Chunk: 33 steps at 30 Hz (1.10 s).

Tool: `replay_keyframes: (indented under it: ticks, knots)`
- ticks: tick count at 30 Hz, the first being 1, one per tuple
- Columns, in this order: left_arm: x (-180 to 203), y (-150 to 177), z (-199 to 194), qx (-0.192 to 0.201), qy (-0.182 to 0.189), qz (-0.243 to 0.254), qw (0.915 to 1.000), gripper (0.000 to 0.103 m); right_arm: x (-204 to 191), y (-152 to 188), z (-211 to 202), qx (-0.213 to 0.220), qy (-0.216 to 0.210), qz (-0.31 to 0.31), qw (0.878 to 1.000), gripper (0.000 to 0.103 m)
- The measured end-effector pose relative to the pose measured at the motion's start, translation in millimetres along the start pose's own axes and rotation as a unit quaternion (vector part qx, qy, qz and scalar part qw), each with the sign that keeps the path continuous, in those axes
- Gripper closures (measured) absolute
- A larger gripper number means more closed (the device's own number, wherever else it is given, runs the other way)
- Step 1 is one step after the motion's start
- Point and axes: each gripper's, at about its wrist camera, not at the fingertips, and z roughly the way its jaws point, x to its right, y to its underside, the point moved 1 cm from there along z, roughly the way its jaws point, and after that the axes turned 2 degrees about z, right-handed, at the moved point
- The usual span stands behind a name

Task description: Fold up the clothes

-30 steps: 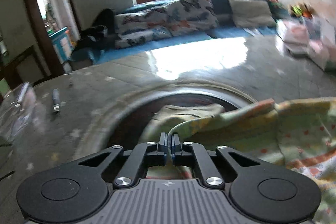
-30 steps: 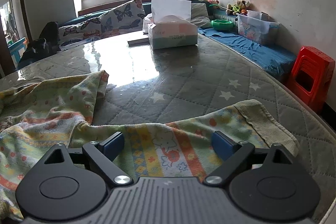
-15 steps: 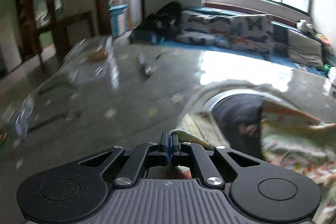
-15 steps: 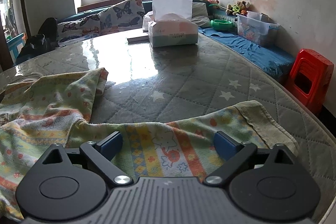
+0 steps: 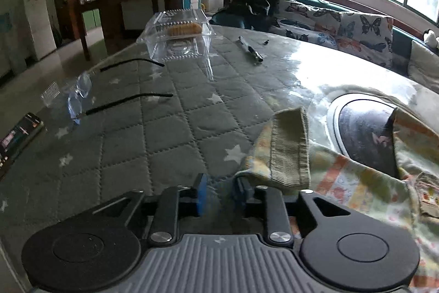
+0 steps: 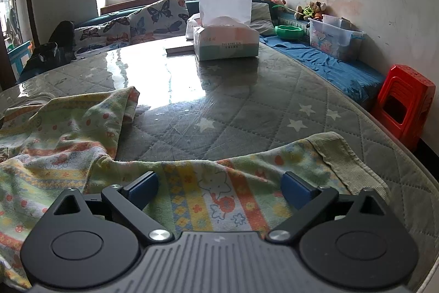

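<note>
My left hand-held gripper (image 5: 218, 194), jaws opening, releases the garment's (image 5: 356, 183) cuff (image 5: 289, 147); my right hand-held gripper (image 6: 219, 187) hovers agape. Next: regrasp for folding.

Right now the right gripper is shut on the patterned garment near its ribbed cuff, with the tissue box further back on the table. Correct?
Not quite. The right gripper is open, not shut: in the right wrist view its jaws stand wide apart over the patterned garment without pinching it. The rest holds: the ribbed cuff lies just beside it, and the tissue box sits further back on the table.
</note>
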Motion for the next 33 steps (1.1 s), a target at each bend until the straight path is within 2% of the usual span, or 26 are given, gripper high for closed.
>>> replay_keyframes:
  ticks: [4, 6, 8, 12, 13, 18, 22, 25, 28, 31, 33]
  knots:
    - [-18.6, -10.0, 7.7, 0.002, -0.021, -0.047, 0.9987, 0.075, 0.3, 0.5, 0.0, 0.001, -0.001, 0.0, 1.0, 0.004]
    - [-31.7, -16.6, 9.1, 0.008, -0.043, -0.067, 0.9968, 0.075, 0.3, 0.6, 0.0, 0.001, -0.002, 0.0, 1.0, 0.004]
    - [-40.5, -20.5, 10.1, 0.008, -0.054, -0.071, 0.996, 0.074, 0.1, 0.8, -0.1, 0.002, -0.002, 0.0, 1.0, 0.004]
    - [-33.8, -16.5, 4.3, 0.01, -0.043, -0.036, 0.9984, 0.061, 0.0, 1.4, -0.3, 0.003, -0.001, 0.0, 1.0, 0.003]
    - [-30.6, -15.2, 3.0, 0.011, -0.039, -0.028, 0.9988, 0.06, -0.1, 1.2, -0.2, 0.003, 0.0, 0.001, 1.0, 0.003]
    - [-7.3, -16.9, 5.7, 0.018, -0.019, -0.004, 0.9996, 0.06, 0.0, 0.8, 0.1, 0.001, -0.002, -0.001, 1.0, 0.002]
    - [16.3, -17.9, 8.7, 0.029, -0.006, 0.044, 0.9986, 0.06, 0.0, 0.6, 0.1, 0.001, -0.002, -0.002, 1.0, 0.002]
    - [31.0, -15.2, 20.2, 0.017, -0.003, 0.084, 0.9963, 0.056, 0.3, -0.2, 0.7, -0.002, -0.003, -0.004, 1.0, 0.001]
    - [39.6, -17.1, 22.0, 0.018, -0.011, 0.095, 0.9953, 0.056, 0.7, -1.5, 1.5, -0.006, -0.004, -0.007, 1.0, 0.0]
    - [45.7, -24.6, 16.2, 0.016, 0.016, 0.083, 0.9962, 0.056, -0.2, -4.3, 1.1, -0.012, -0.007, -0.011, 1.0, 0.002]
    - [57.9, -30.2, 10.7, 0.024, 0.034, 0.095, 0.9947, 0.056, -1.1, -7.6, 0.0, -0.016, -0.016, -0.012, 1.0, 0.005]
